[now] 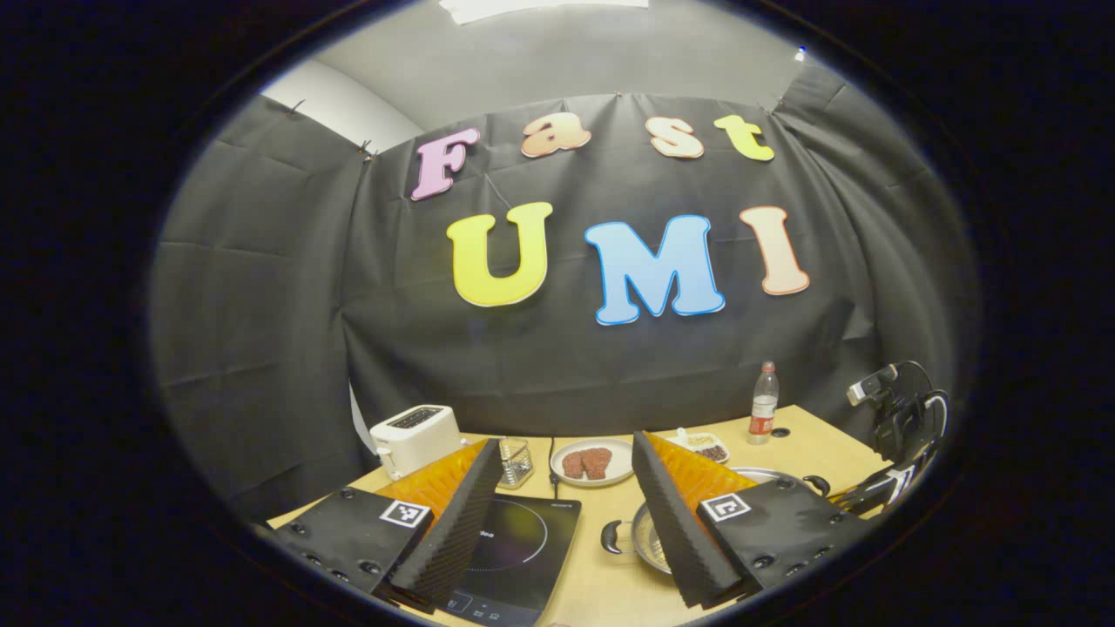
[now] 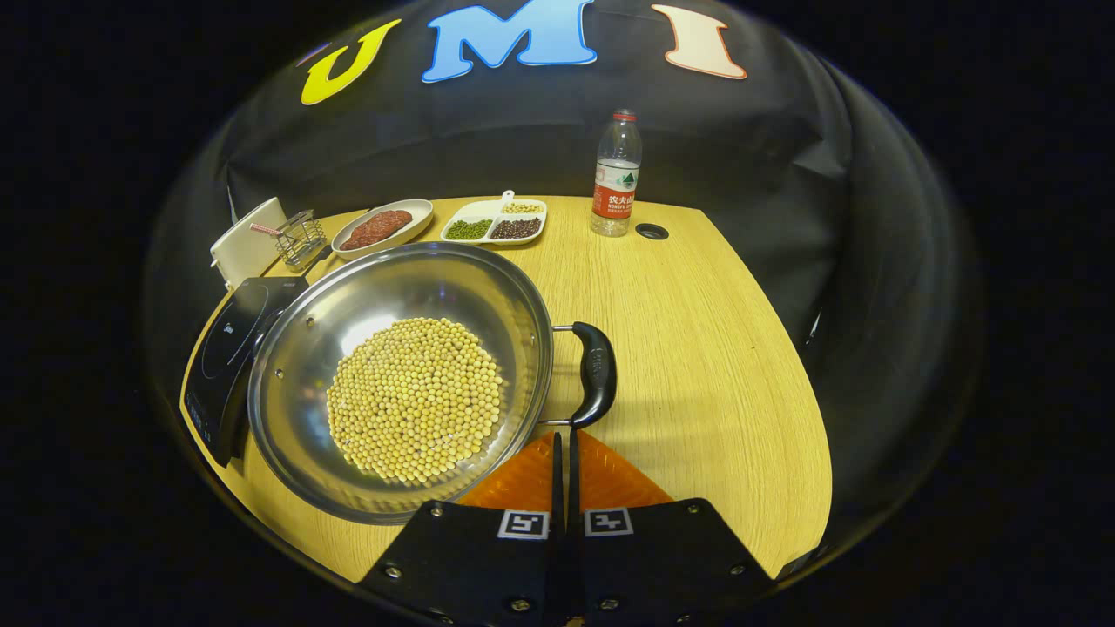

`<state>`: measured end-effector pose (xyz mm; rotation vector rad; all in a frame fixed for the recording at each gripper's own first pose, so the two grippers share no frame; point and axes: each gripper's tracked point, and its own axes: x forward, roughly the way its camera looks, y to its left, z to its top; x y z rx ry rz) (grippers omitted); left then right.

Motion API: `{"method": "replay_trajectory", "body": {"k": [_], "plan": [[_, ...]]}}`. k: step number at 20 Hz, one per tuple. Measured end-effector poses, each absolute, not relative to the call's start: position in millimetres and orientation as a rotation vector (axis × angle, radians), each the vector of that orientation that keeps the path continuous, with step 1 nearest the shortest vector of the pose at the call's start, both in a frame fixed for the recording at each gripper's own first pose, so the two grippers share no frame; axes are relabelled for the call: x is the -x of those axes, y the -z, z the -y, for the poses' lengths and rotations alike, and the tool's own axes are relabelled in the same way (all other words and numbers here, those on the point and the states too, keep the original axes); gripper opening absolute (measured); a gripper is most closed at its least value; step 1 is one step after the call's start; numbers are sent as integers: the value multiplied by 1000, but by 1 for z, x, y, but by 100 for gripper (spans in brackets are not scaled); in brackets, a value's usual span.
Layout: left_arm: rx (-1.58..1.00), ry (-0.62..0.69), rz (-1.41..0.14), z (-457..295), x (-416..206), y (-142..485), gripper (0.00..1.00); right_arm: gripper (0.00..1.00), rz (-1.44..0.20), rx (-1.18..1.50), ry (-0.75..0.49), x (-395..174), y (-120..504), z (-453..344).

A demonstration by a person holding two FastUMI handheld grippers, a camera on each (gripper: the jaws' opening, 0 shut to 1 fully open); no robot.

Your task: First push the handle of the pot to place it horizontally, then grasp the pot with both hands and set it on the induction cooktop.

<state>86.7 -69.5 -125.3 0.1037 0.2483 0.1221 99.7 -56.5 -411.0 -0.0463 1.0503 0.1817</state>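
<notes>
A steel pot (image 2: 287, 374) full of yellow soybeans (image 2: 416, 399) sits on the wooden table, next to the black induction cooktop (image 2: 228, 348) on its left. Its black right handle (image 2: 596, 373) points right. My right gripper (image 2: 564, 435) is shut and empty, its tips just below that handle's near end. In the left gripper view my left gripper (image 1: 566, 453) is open above the table, with the cooktop (image 1: 514, 557) under its left finger and the pot (image 1: 646, 542) with its black left handle (image 1: 612, 537) under its right finger. The other gripper (image 1: 897, 418) shows far right.
At the back of the table (image 2: 697, 348) stand a white toaster (image 1: 416, 438), a small wire basket (image 1: 516, 461), a plate of meat (image 2: 381, 228), a divided tray of beans (image 2: 496, 222) and a water bottle (image 2: 615, 174). A cable hole (image 2: 652, 231) lies near the bottle.
</notes>
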Motion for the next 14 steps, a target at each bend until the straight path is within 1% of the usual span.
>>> {"method": "replay_trajectory", "body": {"k": [4,5,6,7,9,11,13,14], "plan": [[-103,-94,-274,81,-94,140,91,1,-1007,30,-166,-100,398,65],[-100,-83,-278,85,-95,144,100,1,-980,19,-156,-101,390,68],[-94,-69,-284,90,-97,150,100,1,-947,-1,-152,-104,385,69],[-88,-57,-292,95,-100,156,91,1,-917,-30,-157,-106,376,68],[-79,-34,-308,103,-106,171,97,49,-853,-66,-149,-111,361,70],[-65,-24,-336,108,-113,186,97,98,-796,-67,-126,-119,353,75],[-42,-19,-379,113,-120,208,97,97,-775,-60,-139,-121,350,73],[-30,-15,-402,115,-124,218,100,97,-767,-56,-144,-122,349,72]]}}
